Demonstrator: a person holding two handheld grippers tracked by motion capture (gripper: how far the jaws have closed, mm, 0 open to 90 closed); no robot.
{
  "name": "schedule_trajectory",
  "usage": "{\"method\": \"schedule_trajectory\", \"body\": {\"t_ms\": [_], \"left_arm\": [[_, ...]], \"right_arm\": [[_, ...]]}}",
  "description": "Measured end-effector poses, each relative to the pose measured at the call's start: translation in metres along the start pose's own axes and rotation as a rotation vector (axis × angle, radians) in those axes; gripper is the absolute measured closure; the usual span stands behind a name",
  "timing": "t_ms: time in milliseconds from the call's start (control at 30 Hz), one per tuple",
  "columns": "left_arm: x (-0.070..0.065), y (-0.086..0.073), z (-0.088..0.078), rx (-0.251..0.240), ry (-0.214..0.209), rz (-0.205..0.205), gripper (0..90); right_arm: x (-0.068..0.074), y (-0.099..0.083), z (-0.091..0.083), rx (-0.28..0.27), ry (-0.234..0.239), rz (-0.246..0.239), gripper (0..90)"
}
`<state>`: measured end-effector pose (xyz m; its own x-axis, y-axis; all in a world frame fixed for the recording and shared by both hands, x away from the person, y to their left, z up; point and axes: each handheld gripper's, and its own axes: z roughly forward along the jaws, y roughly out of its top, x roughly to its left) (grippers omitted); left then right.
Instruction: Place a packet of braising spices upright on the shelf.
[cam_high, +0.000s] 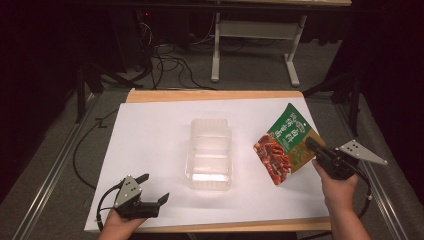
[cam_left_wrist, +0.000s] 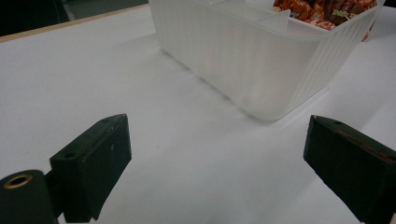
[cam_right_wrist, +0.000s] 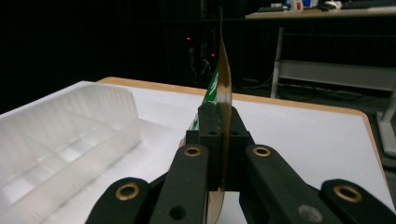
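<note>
Left gripper (cam_high: 152, 189) rests at the near left edge of the surface (cam_high: 150, 135), held in the person's left hand (cam_high: 117, 225). Its 2 jaws stand wide apart with nothing between them; in the left gripper view only bare white sheet lies in the gap, and the box sits beyond the jaw tips, apart from them.

Right gripper (cam_high: 311, 145) is at the near right, in the person's right hand (cam_high: 337, 187), lifted clear of the surface. Jaws clenched on a food packet (cam_high: 285, 145), pinching its right edge. The right gripper view shows the packet (cam_right_wrist: 223, 93) edge-on, standing upright between the 2 black jaws, which press flat against both faces.

Packet: green upper part with printing, red food picture on the lower part. It hangs tilted above the right side of the white sheet, just beside the box and not touching it.

Middle of the surface: 1 clear plastic box (cam_high: 210, 155), open on top, with ribbed walls and inner dividers. In the left gripper view the red end of the packet shows over the box's far rim (cam_left_wrist: 327, 28).

Farther off: the wooden far edge of the surface, then grey floor with loose black cables (cam_high: 170, 65) and a white metal frame (cam_high: 255, 45) against a dark background.
</note>
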<state>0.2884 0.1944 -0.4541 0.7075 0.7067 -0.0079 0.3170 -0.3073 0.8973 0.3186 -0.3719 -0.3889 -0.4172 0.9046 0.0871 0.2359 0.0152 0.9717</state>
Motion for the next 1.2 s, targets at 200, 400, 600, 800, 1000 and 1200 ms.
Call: {"method": "schedule_trajectory", "body": {"t_ms": [200,400,600,800,1000,1200], "left_arm": [[0.0,0.0,0.0,-0.001,0.001,0.002,8.1],[0.0,0.0,0.0,-0.001,0.0,0.003,8.1],[0.0,0.0,-0.001,-0.004,0.001,0.002,8.2],[0.001,0.0,-0.001,-0.005,0.002,0.003,8.2],[0.0,0.0,-0.001,-0.005,0.003,0.004,8.2],[0.0,0.0,-0.001,-0.006,0.004,0.003,8.3]], "right_arm": [[0.011,0.006,0.0,-0.02,0.029,-0.02,90.0],[0.015,0.012,-0.004,-0.05,0.052,-0.034,90.0],[0.018,0.016,-0.007,-0.071,0.06,-0.04,90.0],[0.023,0.02,-0.01,-0.09,0.077,-0.041,90.0],[0.034,0.024,-0.008,-0.098,0.111,-0.049,90.0],[0.047,0.032,-0.007,-0.117,0.154,-0.064,90.0]]}}
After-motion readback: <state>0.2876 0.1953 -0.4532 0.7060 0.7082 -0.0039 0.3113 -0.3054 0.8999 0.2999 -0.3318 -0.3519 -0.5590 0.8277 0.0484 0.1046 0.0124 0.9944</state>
